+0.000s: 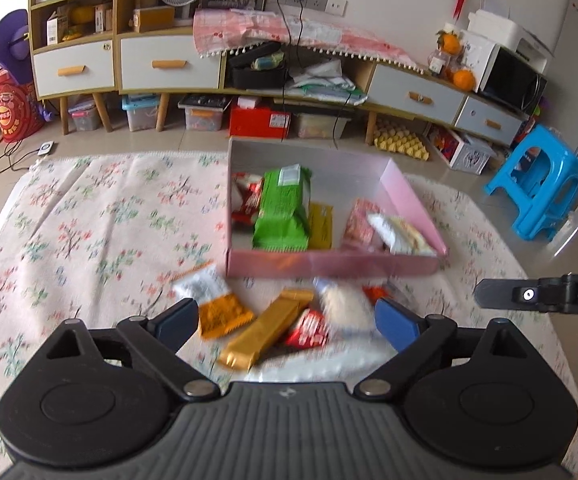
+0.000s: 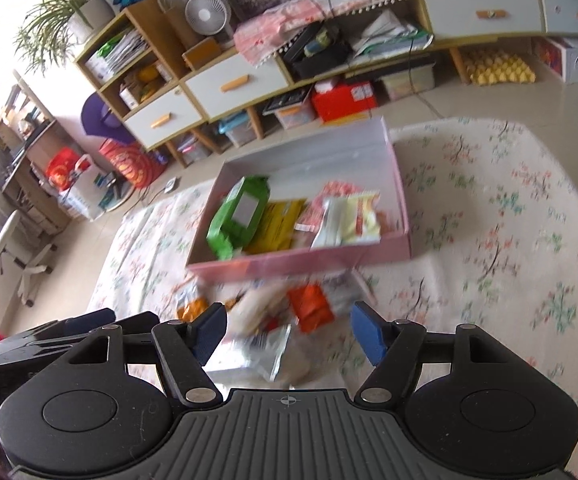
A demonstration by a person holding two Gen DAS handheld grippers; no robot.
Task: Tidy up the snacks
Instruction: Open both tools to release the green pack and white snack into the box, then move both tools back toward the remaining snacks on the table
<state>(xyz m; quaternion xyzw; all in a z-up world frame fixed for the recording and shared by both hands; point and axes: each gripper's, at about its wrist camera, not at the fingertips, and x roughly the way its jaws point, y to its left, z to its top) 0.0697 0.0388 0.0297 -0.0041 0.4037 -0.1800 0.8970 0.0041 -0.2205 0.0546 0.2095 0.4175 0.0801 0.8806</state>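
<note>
A pink box (image 1: 329, 266) stands on the floral cloth and holds a green pack (image 1: 285, 208), red packets (image 1: 245, 196), a yellow packet (image 1: 321, 226) and a white packet (image 1: 401, 234). In front of it lie loose snacks: an orange-and-white packet (image 1: 213, 304), a gold bar (image 1: 265, 328), a red packet (image 1: 309, 328) and a pale packet (image 1: 341, 304). My left gripper (image 1: 287, 320) hangs open above them, nothing between its pads. My right gripper (image 2: 289, 332) is open over a blurred heap with an orange packet (image 2: 313, 308) and a silver packet (image 2: 265, 348), near the pink box (image 2: 301, 266).
The floral cloth (image 1: 109, 220) covers the table to the left and right of the box. Beyond the table's far edge stand a low cabinet (image 1: 161, 68) with drawers, storage bins on the floor and a blue stool (image 1: 537, 192) at the right.
</note>
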